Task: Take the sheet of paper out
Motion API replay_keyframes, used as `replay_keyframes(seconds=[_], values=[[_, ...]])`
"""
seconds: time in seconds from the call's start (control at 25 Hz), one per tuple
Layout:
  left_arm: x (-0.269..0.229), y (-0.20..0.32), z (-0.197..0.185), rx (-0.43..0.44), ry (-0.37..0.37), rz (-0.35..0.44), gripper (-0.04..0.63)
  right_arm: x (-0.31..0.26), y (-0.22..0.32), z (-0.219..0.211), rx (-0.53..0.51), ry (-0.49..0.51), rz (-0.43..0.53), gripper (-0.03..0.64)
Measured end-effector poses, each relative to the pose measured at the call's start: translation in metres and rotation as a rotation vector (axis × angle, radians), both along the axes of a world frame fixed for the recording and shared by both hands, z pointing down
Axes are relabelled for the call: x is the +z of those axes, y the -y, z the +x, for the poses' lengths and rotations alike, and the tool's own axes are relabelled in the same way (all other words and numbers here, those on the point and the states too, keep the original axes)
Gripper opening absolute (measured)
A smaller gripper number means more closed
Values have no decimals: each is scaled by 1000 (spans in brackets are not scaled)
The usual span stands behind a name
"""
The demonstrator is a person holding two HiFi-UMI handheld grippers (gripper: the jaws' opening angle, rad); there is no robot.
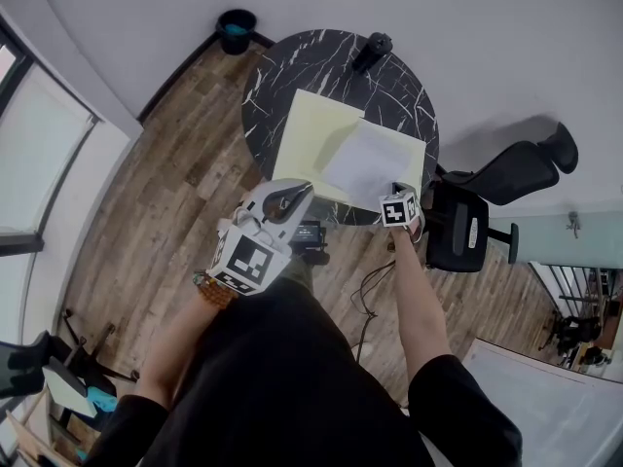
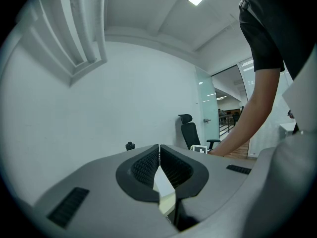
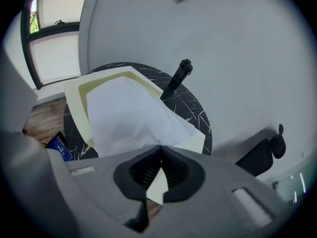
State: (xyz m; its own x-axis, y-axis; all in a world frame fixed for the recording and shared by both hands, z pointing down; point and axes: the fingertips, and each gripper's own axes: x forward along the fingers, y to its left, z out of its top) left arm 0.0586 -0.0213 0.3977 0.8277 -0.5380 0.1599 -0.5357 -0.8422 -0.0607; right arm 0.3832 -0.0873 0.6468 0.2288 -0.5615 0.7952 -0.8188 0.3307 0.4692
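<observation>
On the round black marble table (image 1: 292, 61) lies a pale yellow folder (image 1: 307, 129), and a white sheet of paper (image 1: 370, 159) sticks out of it toward the near right. My right gripper (image 1: 395, 191) is shut on the sheet's near corner; in the right gripper view the creased sheet (image 3: 129, 113) runs from the folder (image 3: 74, 95) straight into the closed jaws (image 3: 160, 148). My left gripper (image 1: 300, 191) is shut on the folder's near edge, and a pale strip shows between its closed jaws (image 2: 159, 148).
A black cylindrical object (image 1: 372, 52) stands at the table's far edge. A black office chair (image 1: 467, 222) is close on the right. A dark bin (image 1: 236, 29) sits by the wall. A small blue-screened device (image 3: 58, 145) and a cable (image 1: 375, 280) lie low near the table.
</observation>
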Motion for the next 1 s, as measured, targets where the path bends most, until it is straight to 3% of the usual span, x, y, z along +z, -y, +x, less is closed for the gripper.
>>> replay_keyframes(seconds=[0.36, 0.76, 0.88, 1.0], values=[[-16, -6, 2, 29, 3, 58, 15, -12, -13, 1, 39, 32, 59, -2], [-10, -15, 0, 34, 8, 46, 15, -22, -26, -16, 19, 48, 90, -2], [2, -19, -3, 24, 5, 8, 15, -25, -27, -24, 43, 95, 117, -2], [-5, -17, -4, 38, 3, 36, 15, -28, -23, -33, 61, 142, 145, -2]])
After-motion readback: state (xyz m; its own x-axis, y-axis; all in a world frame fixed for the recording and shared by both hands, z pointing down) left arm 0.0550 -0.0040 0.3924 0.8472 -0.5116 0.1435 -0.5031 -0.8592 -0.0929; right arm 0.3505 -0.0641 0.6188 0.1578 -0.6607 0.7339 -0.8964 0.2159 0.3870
